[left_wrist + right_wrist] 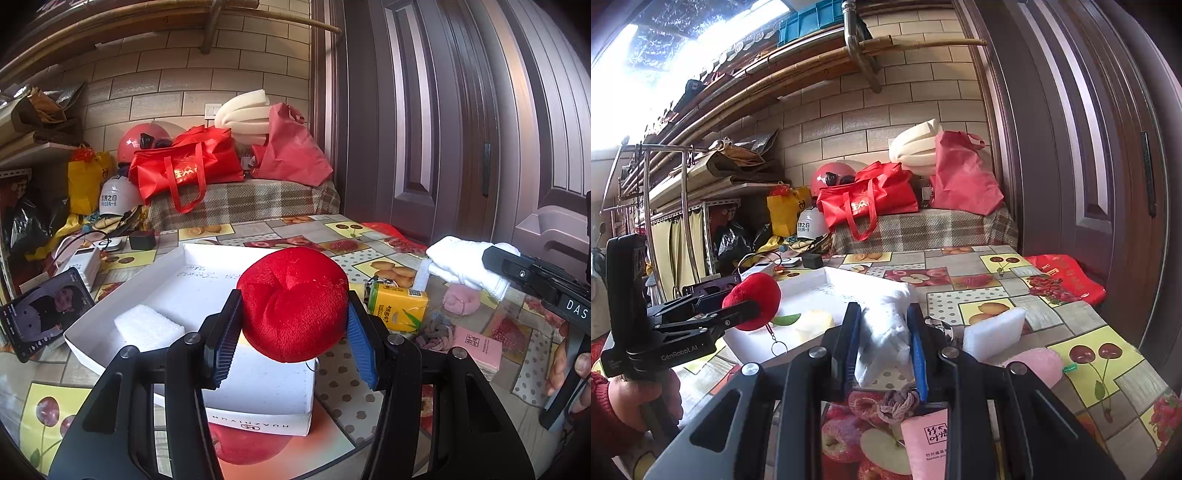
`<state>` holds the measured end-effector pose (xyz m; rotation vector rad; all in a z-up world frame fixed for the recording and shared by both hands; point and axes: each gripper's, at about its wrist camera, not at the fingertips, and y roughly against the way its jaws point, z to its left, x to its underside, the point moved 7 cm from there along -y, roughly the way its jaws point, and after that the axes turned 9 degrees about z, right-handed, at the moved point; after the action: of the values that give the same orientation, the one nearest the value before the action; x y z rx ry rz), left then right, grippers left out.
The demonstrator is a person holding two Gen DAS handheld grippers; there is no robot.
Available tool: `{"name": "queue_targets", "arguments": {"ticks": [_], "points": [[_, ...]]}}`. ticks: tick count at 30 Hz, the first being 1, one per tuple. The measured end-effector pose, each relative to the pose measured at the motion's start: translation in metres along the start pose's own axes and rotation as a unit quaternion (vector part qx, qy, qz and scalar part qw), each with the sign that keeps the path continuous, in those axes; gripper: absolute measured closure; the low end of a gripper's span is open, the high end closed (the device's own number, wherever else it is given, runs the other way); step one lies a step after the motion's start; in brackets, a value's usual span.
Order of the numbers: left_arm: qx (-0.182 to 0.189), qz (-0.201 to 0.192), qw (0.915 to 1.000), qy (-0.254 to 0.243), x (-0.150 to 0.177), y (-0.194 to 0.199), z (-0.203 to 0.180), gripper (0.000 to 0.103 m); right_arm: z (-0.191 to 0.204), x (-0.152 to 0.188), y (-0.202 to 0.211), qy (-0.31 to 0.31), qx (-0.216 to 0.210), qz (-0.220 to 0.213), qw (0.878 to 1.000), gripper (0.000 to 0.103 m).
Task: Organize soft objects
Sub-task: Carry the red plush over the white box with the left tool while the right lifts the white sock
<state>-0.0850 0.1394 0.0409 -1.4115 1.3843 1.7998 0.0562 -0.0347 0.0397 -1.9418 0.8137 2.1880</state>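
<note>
My left gripper is shut on a red plush apple, held above the near corner of a white shallow box. The right wrist view shows that plush at the left with a key ring hanging under it, above the box. My right gripper is shut on a bunched white cloth over the patterned table. In the left wrist view the cloth hangs out of the right gripper at the right edge.
A white foam piece lies in the box. On the fruit-print tablecloth lie a yellow tissue pack, pink plush, foam block, knotted rope and pink tissue pack. A phone leans at left.
</note>
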Motion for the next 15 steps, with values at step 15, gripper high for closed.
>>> {"name": "queue_targets", "arguments": {"ticks": [15], "points": [[-0.029,-0.003,0.9995,0.01,0.001,0.005,0.023,0.049,0.013,-0.004,-0.008,0.011,-0.002,-0.001,1.0,0.079]]}}
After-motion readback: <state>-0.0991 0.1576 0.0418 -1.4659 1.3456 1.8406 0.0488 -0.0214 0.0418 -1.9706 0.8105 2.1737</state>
